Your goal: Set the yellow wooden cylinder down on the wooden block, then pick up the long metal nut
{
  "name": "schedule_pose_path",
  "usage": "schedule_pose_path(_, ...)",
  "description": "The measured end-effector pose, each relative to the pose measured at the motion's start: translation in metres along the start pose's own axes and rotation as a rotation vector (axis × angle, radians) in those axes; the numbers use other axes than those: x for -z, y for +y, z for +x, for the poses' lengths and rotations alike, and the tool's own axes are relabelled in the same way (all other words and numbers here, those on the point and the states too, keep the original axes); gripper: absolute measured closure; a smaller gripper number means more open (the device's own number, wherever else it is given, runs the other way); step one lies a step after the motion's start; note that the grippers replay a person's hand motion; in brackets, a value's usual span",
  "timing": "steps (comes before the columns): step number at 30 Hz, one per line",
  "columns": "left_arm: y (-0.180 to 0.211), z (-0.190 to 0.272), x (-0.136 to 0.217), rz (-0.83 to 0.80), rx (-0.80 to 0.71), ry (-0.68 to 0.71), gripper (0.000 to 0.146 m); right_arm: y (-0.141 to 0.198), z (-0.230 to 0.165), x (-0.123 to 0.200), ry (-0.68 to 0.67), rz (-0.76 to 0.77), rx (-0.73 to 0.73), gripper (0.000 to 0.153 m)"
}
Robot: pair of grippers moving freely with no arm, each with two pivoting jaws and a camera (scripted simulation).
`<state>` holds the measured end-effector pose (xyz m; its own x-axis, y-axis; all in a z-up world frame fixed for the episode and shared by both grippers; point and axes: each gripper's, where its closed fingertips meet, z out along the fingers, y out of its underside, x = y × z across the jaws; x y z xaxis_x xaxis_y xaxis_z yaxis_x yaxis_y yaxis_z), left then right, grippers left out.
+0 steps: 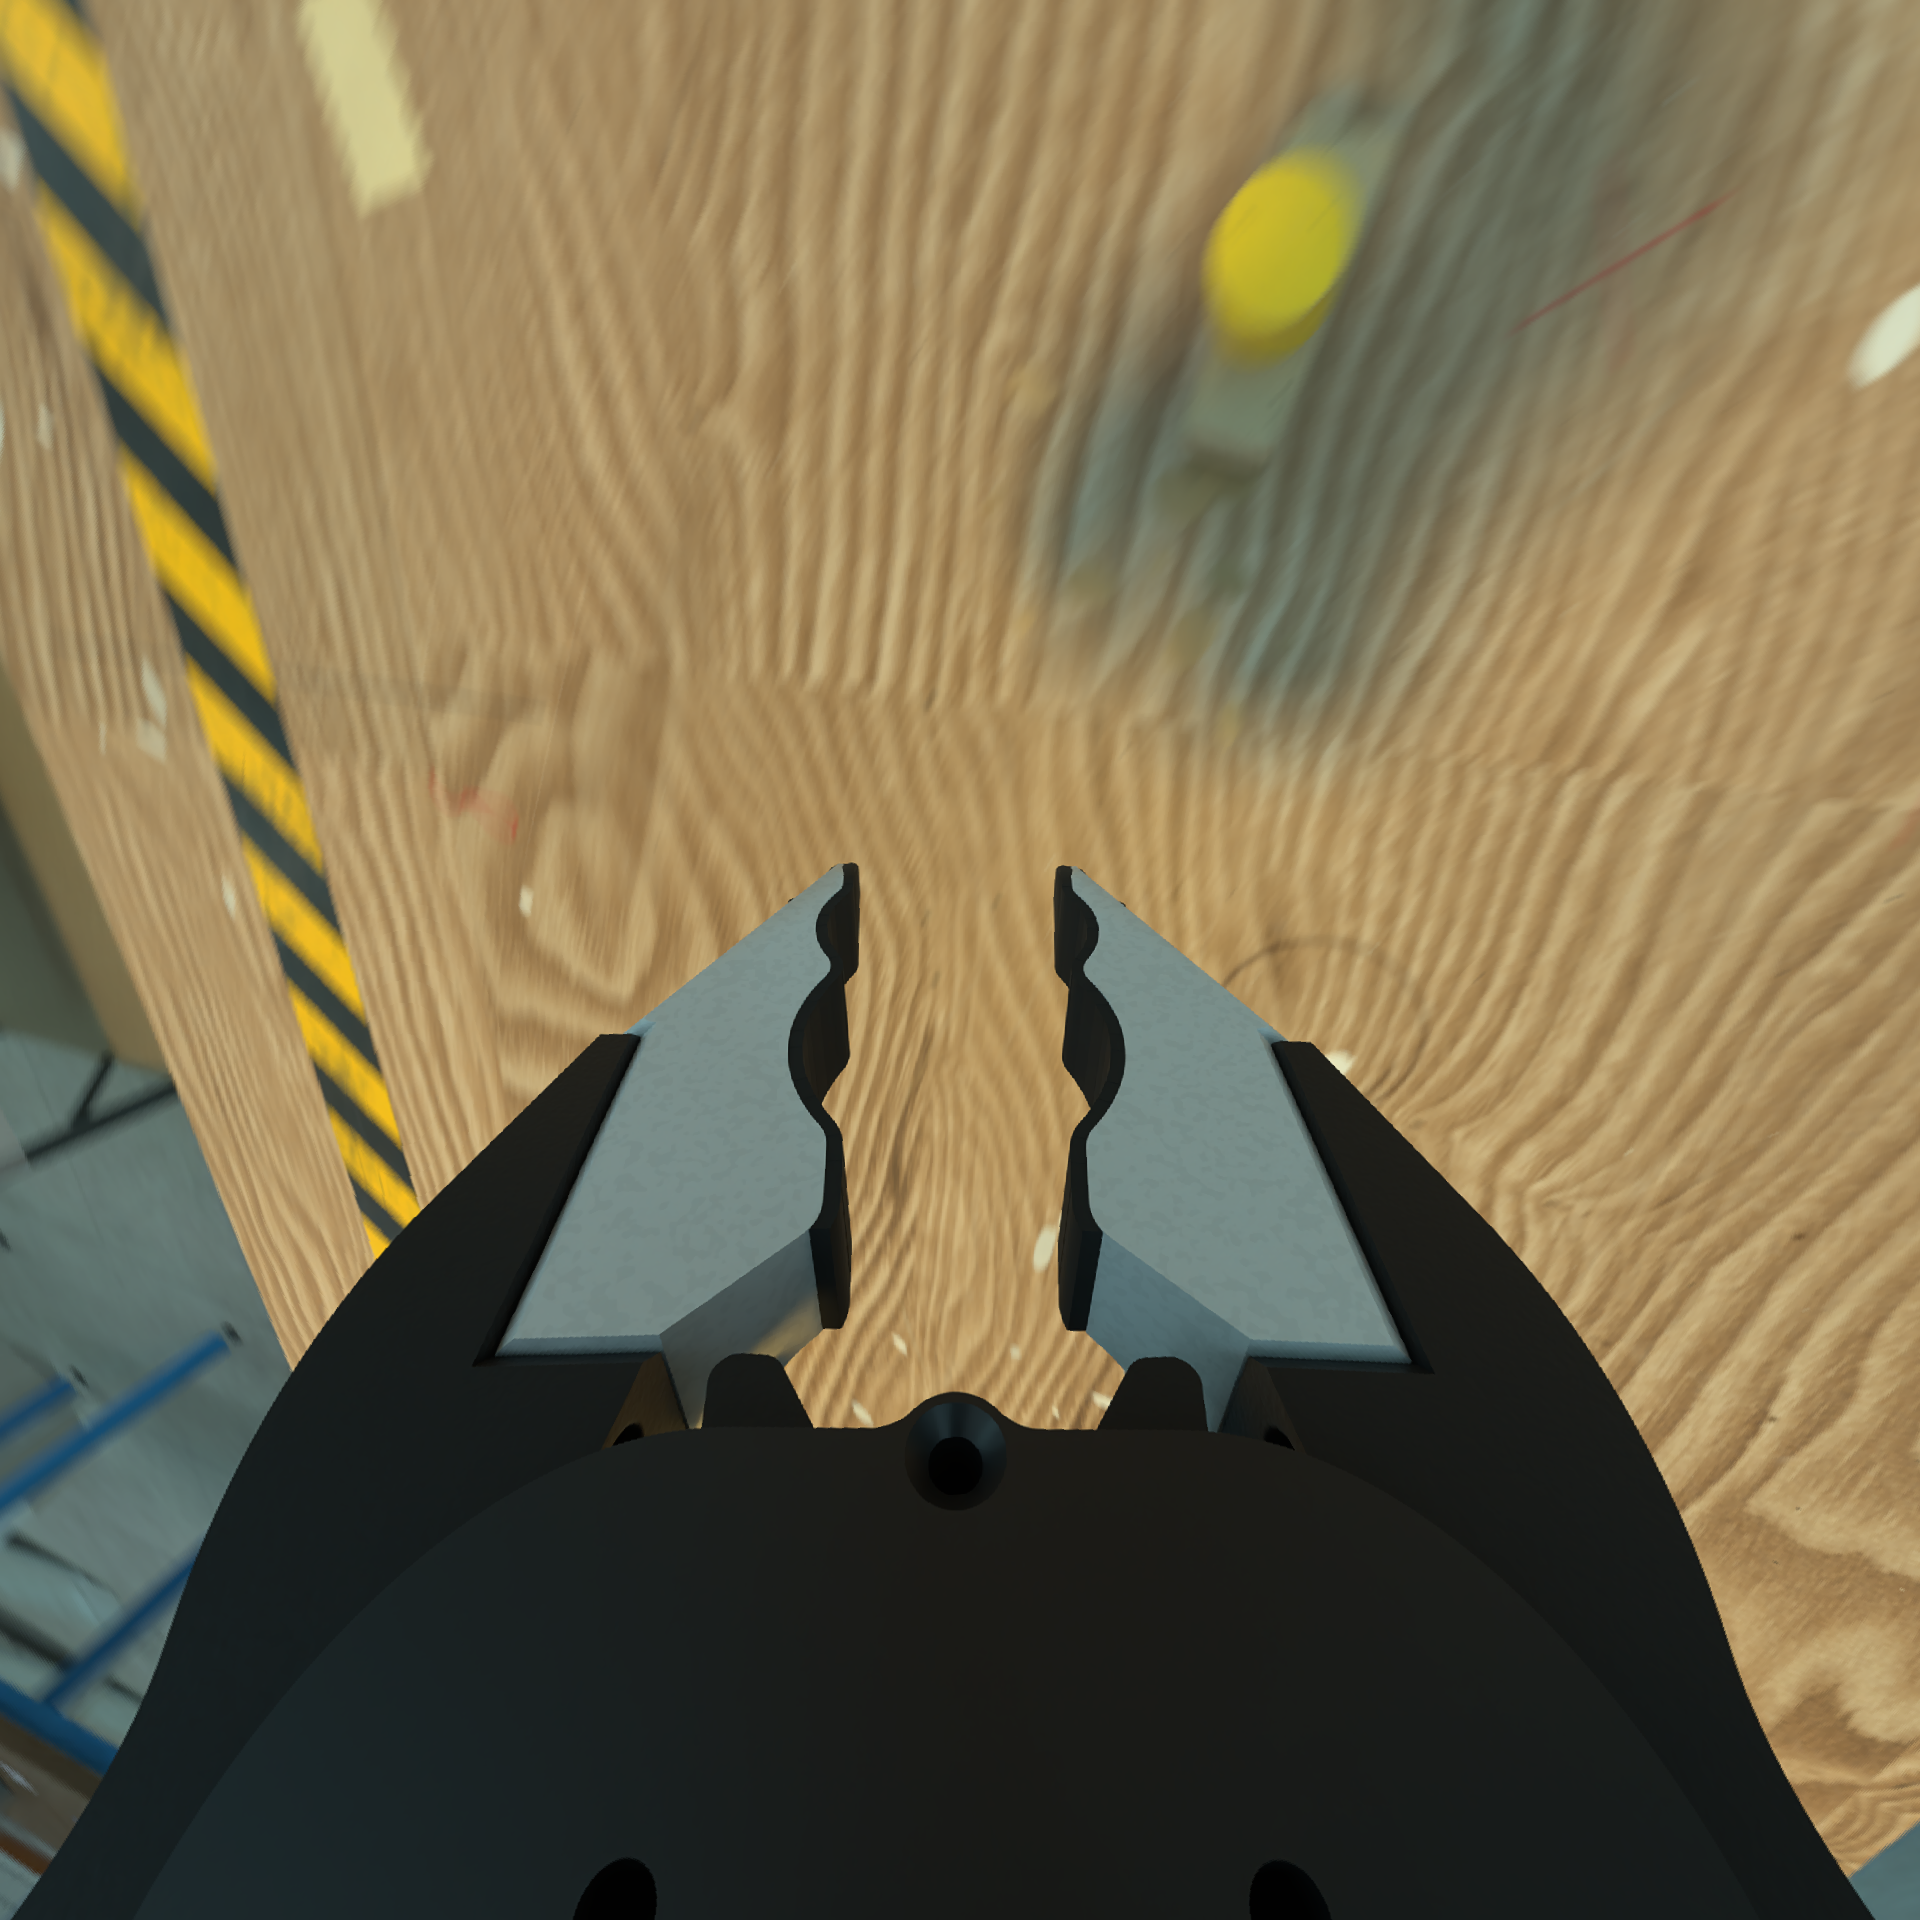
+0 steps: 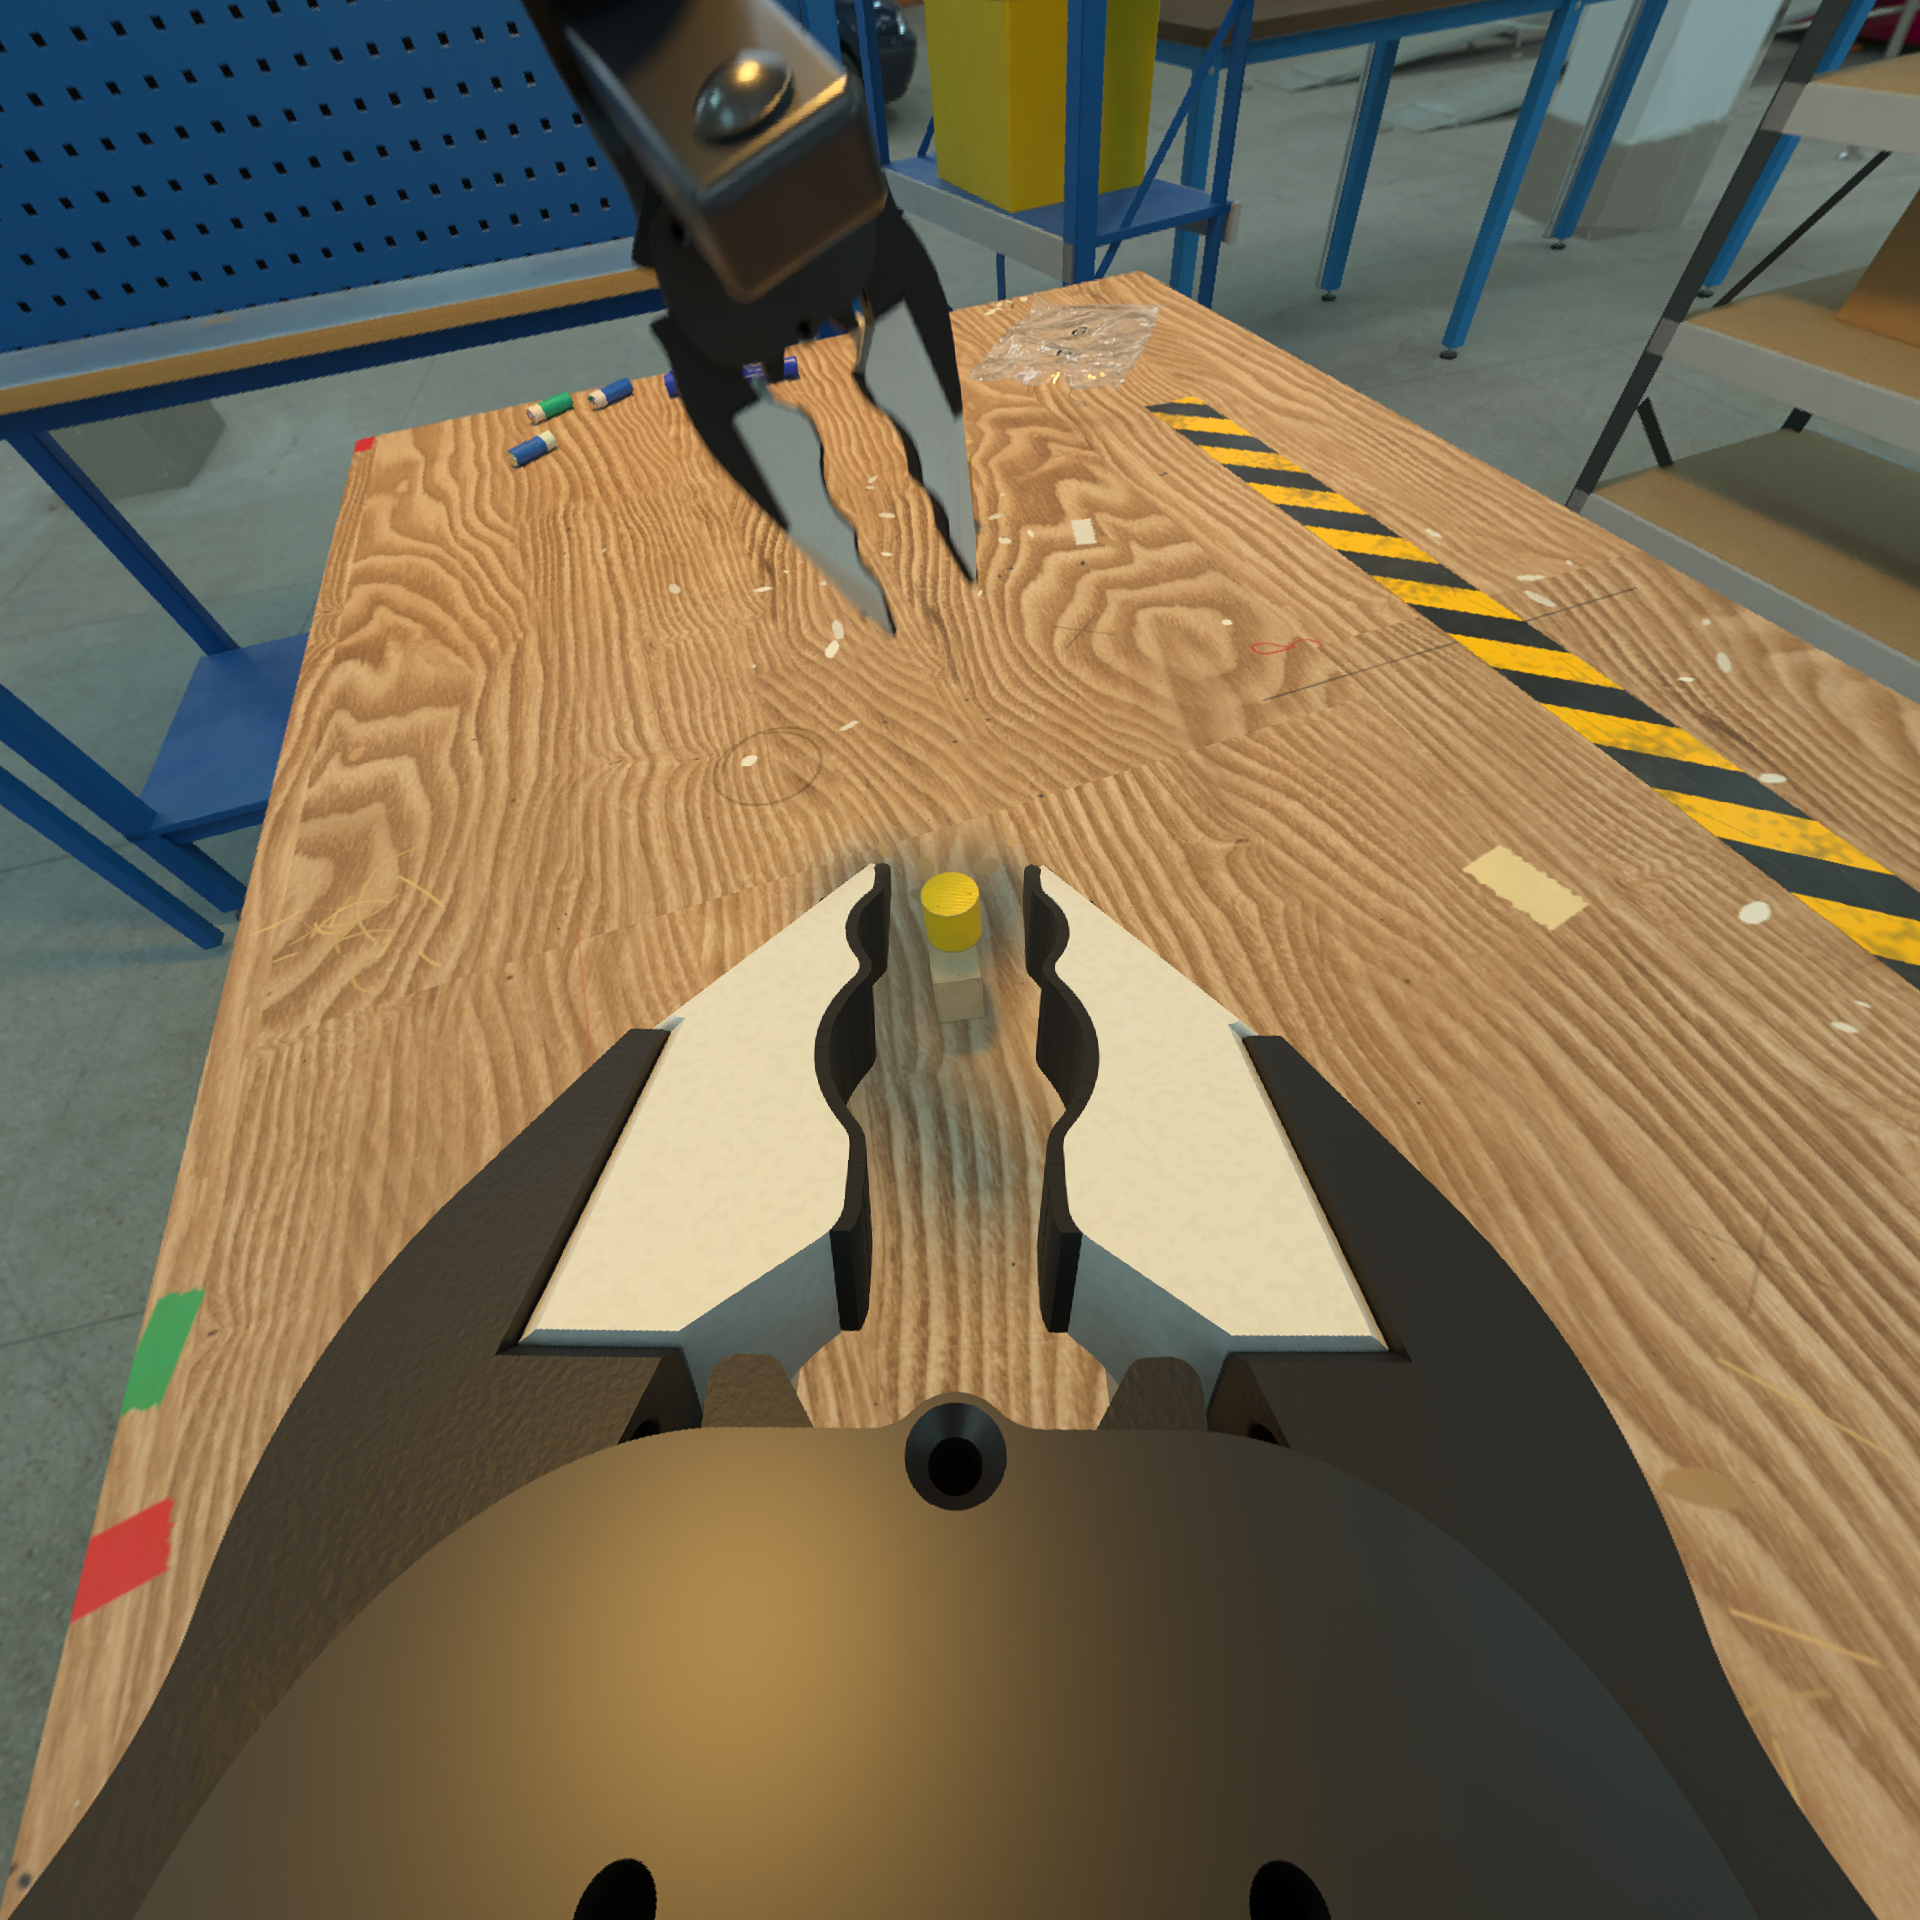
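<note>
The short yellow wooden cylinder stands on the small pale wooden block, both grippers open and empty (nut unseen), so finding it seems next.

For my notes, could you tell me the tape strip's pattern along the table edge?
Yellow and black diagonal stripes, clearest in the right wrist view.

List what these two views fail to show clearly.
- Long metal nut: not identifiable in either view.
- Wooden block: smeared by blur in the left wrist view, under the yellow wooden cylinder.
- Small capped cylinders: too small to identify, right wrist view; the left gripper hides some.
</note>
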<state>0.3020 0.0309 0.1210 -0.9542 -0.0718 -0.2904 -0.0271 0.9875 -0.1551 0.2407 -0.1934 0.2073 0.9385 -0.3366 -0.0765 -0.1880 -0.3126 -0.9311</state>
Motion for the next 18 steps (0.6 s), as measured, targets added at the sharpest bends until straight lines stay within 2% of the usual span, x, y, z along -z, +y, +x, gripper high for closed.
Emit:
schedule_pose_path(5,0.112,-0.056,0.014,-0.050,0.285,-0.106,0.108,0.002,0.000,-0.005,0.001,-0.027,-0.001,0.127)
schedule_pose_path(8,0.195,-0.091,0.015,-0.166,0.468,-0.217,0.108,0.003,0.001,-0.010,0.003,-0.040,-0.008,0.127)
schedule_pose_path(11,0.251,-0.098,-0.001,-0.208,0.610,-0.165,0.107,0.006,0.003,-0.017,0.001,-0.071,-0.012,0.127)
schedule_pose_path(13,0.271,-0.100,-0.015,-0.208,0.600,-0.152,0.106,0.010,0.004,-0.021,0.001,-0.099,-0.014,0.127)
schedule_pose_path(18,0.292,-0.104,-0.043,-0.226,0.437,-0.150,0.107,0.014,0.007,-0.024,0.009,-0.125,-0.028,0.127)
